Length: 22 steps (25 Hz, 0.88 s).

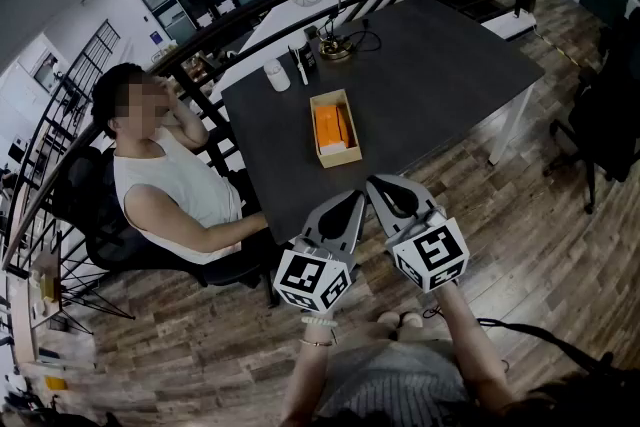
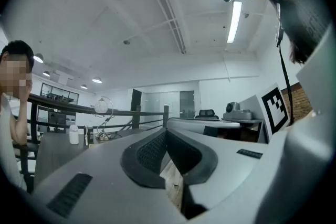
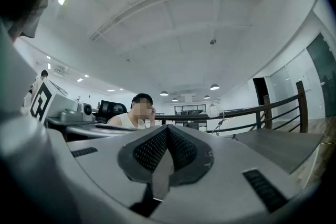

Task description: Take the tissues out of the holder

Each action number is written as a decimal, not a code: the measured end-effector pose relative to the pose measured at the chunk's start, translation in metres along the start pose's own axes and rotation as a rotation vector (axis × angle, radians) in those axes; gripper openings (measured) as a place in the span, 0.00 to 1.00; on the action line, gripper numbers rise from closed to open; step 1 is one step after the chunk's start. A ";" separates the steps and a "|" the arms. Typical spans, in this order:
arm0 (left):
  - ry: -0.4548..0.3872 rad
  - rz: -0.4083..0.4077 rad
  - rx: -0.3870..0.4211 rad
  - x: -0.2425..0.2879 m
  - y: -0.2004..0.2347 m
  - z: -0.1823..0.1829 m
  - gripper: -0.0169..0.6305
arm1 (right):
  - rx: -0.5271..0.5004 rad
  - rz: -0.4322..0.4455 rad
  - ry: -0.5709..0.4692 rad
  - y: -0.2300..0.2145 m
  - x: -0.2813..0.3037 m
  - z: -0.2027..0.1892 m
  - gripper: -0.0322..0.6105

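**Item 1, far left.** Seated person (image 1: 165, 170), forearm close to the near left corner of the desk (image 1: 430, 75).
- Risk: a wide approach from that side could brush the arm.

**Item 2.** Left hand-held gripper (image 1: 355, 200), clenched, nothing between its jaws, held level just short of the desk's near edge.

**Item 3.** Holder (image 1: 318, 137), an open box at mid-desk. The tissues (image 1: 331, 125), an orange pack, lie inside it. It sits well apart from both grippers, ahead of the left one and slightly left of the right one.
- Risk: the box looks light. A pull on a snug pack may lift or drag it unless one gripper steadies a wall.

**Item 4.** Right hand-held gripper (image 1: 377, 183), clenched and empty, just beside the left.
- Risk: a shallow pinch may slip off the wrapper.
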<state>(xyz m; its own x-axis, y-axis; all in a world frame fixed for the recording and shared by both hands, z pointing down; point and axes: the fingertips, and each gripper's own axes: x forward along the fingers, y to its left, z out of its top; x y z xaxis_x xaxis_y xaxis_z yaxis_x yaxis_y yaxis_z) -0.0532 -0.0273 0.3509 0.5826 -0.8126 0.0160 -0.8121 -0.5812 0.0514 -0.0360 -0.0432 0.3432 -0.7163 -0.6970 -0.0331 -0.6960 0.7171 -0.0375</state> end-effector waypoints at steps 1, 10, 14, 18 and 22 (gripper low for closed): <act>-0.003 0.004 -0.001 -0.001 0.001 0.002 0.04 | 0.000 0.003 -0.001 0.001 0.000 0.001 0.07; 0.005 0.025 -0.004 -0.004 0.007 0.001 0.04 | 0.002 0.017 0.004 0.002 0.004 -0.001 0.07; -0.003 0.022 0.000 -0.004 0.007 0.002 0.04 | -0.008 0.013 0.000 0.003 0.004 0.001 0.07; -0.011 0.027 -0.004 -0.001 0.009 0.001 0.04 | -0.012 0.012 0.013 0.001 0.002 -0.003 0.07; -0.015 0.033 -0.013 0.004 0.006 -0.001 0.04 | 0.010 0.031 0.030 -0.005 -0.006 -0.007 0.07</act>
<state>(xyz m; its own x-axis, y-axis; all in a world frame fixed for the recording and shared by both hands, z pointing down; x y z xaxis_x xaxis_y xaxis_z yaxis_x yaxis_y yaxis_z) -0.0557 -0.0341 0.3518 0.5551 -0.8318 0.0030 -0.8301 -0.5538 0.0642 -0.0286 -0.0420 0.3502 -0.7389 -0.6738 -0.0046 -0.6729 0.7383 -0.0471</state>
